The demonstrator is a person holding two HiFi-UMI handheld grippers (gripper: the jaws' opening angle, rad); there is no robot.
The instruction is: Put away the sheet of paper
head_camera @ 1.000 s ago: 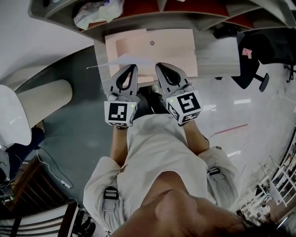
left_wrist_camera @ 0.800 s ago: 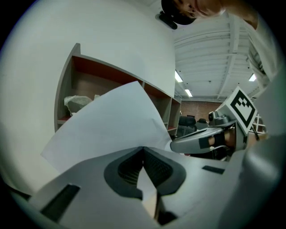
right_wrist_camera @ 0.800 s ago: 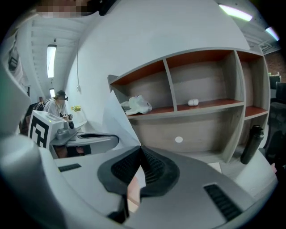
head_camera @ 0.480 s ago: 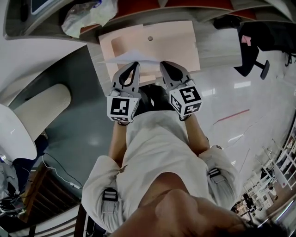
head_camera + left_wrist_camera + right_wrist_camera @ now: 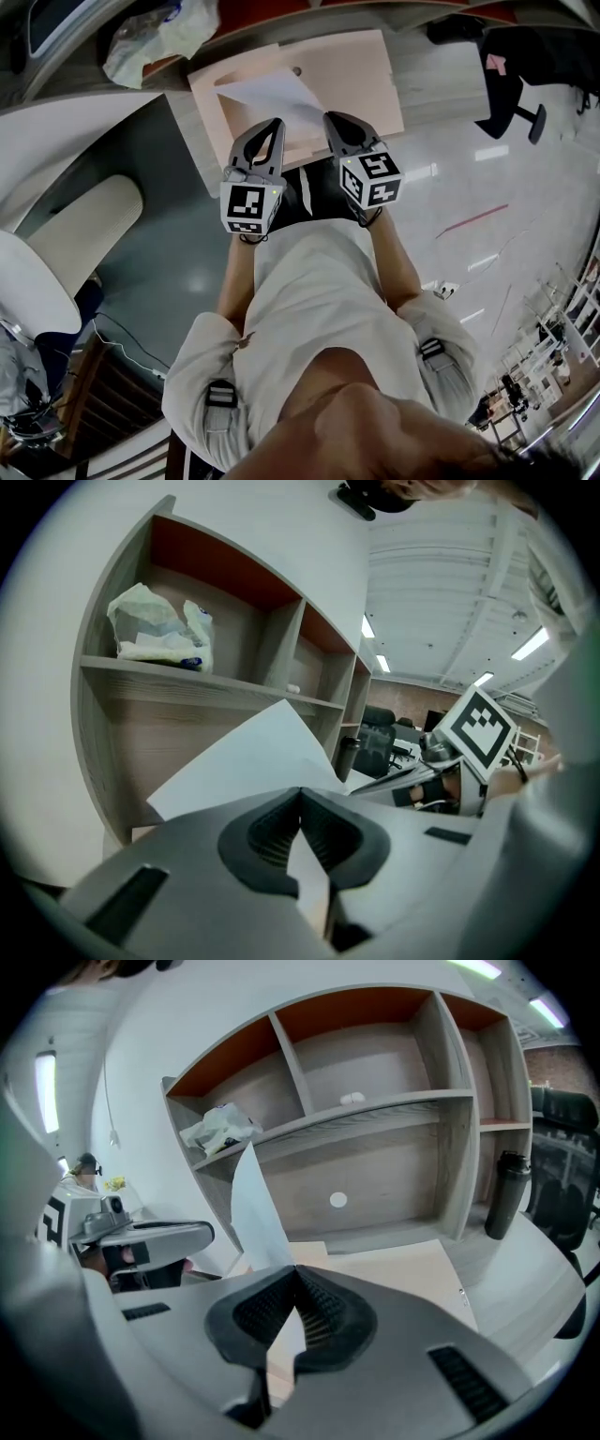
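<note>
We hold the left gripper (image 5: pixel 273 125) with its fingers clamped on the near edge of the sheet of paper (image 5: pixel 269 92). The sheet rises tilted over the pink mat (image 5: pixel 361 70) on the surface (image 5: pixel 431 89). The right gripper (image 5: pixel 331 120), just beside the left, has its fingers pressed together on the same edge.

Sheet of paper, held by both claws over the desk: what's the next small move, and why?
Probably lower both together until the sheet of paper lies flat on the pink mat. The left claw and right claw are each shut on its near edge, and its far end slants up, clear of the mat.
</note>
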